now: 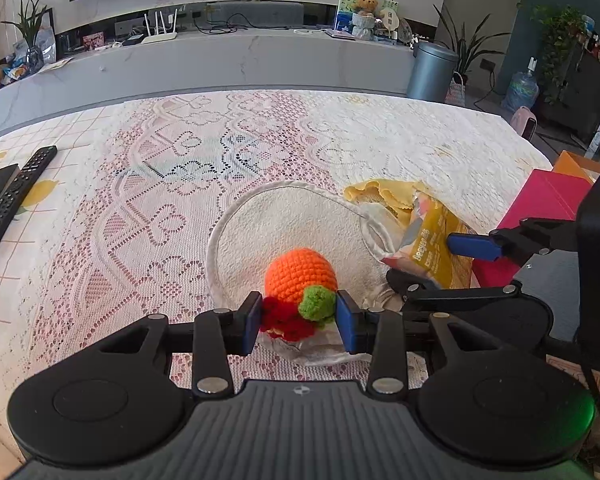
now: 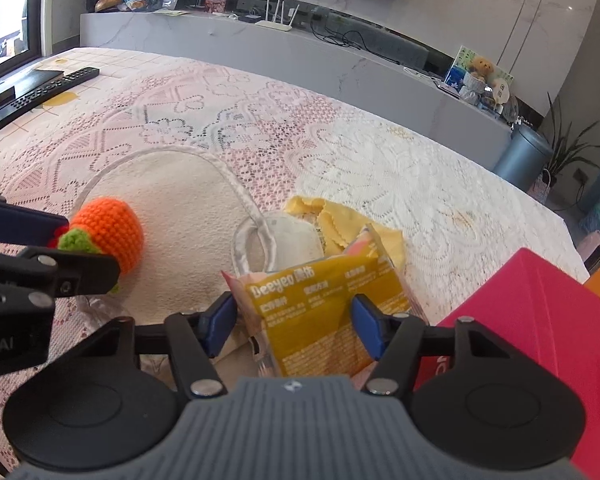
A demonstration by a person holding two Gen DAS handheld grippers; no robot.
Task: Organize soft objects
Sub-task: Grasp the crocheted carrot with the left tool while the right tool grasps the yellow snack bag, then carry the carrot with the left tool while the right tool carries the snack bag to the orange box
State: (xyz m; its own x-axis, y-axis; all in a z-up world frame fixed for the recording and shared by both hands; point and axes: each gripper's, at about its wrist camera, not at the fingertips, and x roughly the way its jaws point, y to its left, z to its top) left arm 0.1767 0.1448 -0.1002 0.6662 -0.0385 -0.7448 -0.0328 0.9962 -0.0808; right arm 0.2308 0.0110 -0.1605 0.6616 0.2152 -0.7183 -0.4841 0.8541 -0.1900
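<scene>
An orange crocheted fruit toy with a green and red tuft lies on a round white cloth pad. My left gripper is shut on the toy's tuft end; the toy also shows in the right wrist view. My right gripper is shut on a yellow Deeyeo tissue packet, also visible in the left wrist view. A yellow cloth lies behind the packet, next to a small white pad with a loop.
A lace tablecloth covers the table. A remote and a black box lie at the far left. A pink box stands at the right edge, with an orange one behind it. A TV console and a bin stand beyond.
</scene>
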